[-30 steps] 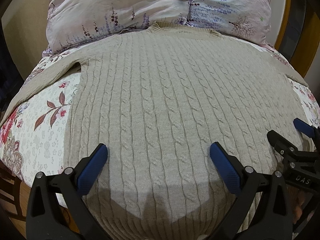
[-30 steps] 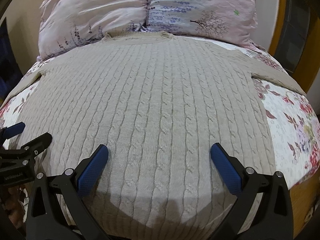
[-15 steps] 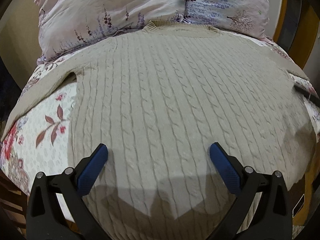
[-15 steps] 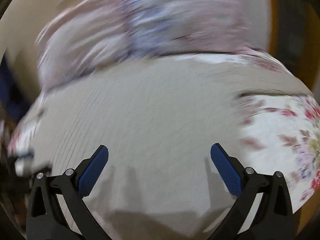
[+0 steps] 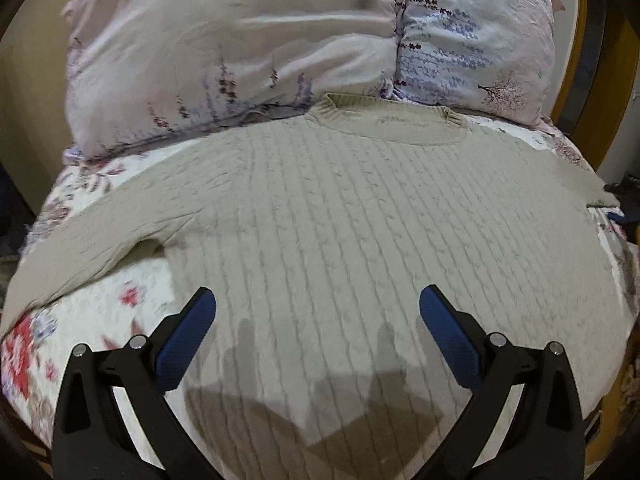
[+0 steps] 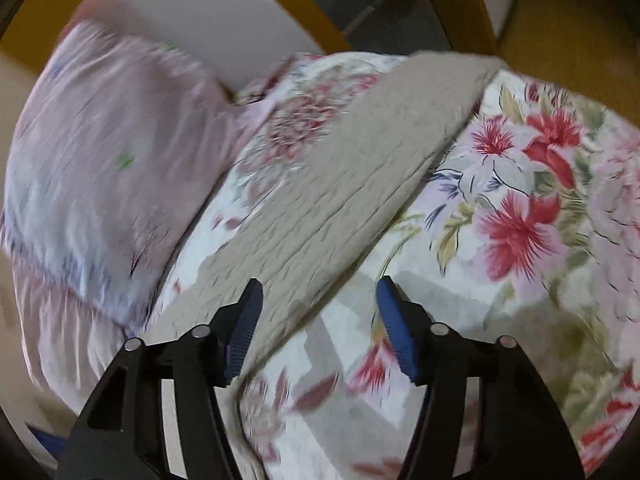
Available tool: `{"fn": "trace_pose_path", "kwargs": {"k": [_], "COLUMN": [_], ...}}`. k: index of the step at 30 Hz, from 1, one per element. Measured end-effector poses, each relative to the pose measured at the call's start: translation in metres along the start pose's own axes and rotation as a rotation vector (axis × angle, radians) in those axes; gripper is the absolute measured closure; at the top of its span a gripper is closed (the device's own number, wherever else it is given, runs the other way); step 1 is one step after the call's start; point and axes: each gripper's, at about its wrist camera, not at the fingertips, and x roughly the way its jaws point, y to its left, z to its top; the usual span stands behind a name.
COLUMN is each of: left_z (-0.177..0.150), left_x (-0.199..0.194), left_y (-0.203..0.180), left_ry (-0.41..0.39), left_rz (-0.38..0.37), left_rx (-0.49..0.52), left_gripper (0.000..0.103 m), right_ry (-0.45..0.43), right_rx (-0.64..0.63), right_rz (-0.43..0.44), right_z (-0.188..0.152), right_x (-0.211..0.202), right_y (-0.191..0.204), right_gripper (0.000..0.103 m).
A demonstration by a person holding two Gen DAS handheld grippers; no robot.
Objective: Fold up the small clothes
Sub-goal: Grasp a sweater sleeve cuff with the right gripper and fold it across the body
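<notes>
A beige cable-knit sweater (image 5: 360,232) lies flat, front up, on a floral bedspread (image 5: 100,320), neck toward the pillows. Its left sleeve (image 5: 100,240) stretches out to the left. My left gripper (image 5: 318,316) is open and empty, hovering over the sweater's lower body. In the right wrist view the sweater's right sleeve (image 6: 360,168) runs diagonally across the bedspread (image 6: 540,220). My right gripper (image 6: 320,308) is open and empty, low over the sleeve's lower edge, with the left finger above the knit. The view is motion-blurred.
Two pink floral pillows (image 5: 240,48) lie behind the sweater's neck; one shows in the right wrist view (image 6: 100,152). A wooden bed frame (image 6: 452,0) curves behind. The bed's edge drops off at the right (image 5: 624,320).
My right gripper swung away from the sweater's hem to the right sleeve and narrowed a little. My left gripper moved forward up the sweater's body, bringing neck and pillows closer.
</notes>
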Motion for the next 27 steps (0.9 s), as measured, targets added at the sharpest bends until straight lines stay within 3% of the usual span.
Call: {"fn": "trace_pose_path", "kwargs": {"k": [5,8,9,12,17,22,27], "left_z": [0.018,0.025,0.028,0.036,0.045,0.048,0.051], "left_x": [0.016,0.02,0.021,0.027,0.033,0.038,0.038], "left_y": [0.008,0.01,0.01,0.011,0.013,0.022,0.027], "left_ry": [0.034,0.01,0.005,0.0,-0.013,-0.038,-0.072], "left_rz": [-0.059,-0.05,-0.044,-0.047,-0.053,-0.125,-0.189], "left_rx": [-0.02,-0.012,-0.01,-0.006,-0.013,-0.077,-0.125], "left_gripper": [0.002,0.002,0.002,0.002,0.002,0.002,0.002], "right_ry": [-0.052,-0.092,-0.103,-0.117,-0.21,-0.225,-0.1], "right_rx": [0.098,0.128,0.117,0.047,-0.112,-0.34,-0.568], "right_rz": [-0.006,-0.036,-0.051,-0.101,-0.078,0.086,0.26], "right_z": [0.023,0.03,0.031,0.03,0.023,-0.016,-0.088], "right_x": [0.008,0.01,0.011,0.013,-0.009,-0.033,-0.021], "right_y": [-0.013,-0.02,-0.02,-0.011,0.029,0.103,0.174], "right_gripper": [0.062,0.078,0.085,0.092,0.093,0.093,0.093]}}
